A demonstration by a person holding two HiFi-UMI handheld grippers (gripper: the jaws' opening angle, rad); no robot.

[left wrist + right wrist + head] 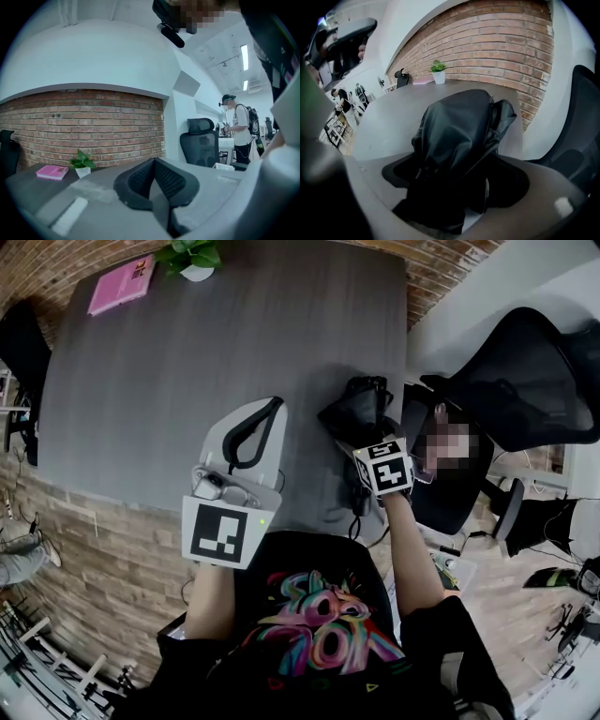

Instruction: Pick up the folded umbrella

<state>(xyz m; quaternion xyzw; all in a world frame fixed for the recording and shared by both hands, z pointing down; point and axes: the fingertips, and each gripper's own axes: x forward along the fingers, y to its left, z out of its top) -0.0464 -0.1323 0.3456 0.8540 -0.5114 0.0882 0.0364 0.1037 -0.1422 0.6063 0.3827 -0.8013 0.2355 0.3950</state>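
The folded black umbrella (356, 412) lies at the right edge of the grey table (169, 362). My right gripper (363, 435) reaches down over its near end. In the right gripper view the umbrella (459, 131) fills the space between the wide-spread jaws of that gripper (457, 177). The dark pads stand out to either side and I see no squeeze on the fabric. My left gripper (273, 407) hovers above the table to the left of the umbrella. In its own view the left gripper (152, 164) has its pads meeting at the tips, with nothing between them.
A pink book (122, 282) and a small potted plant (192, 257) sit at the table's far edge by the brick wall. A black office chair (525, 381) stands just right of the table. Another person (239, 126) stands far off in the room.
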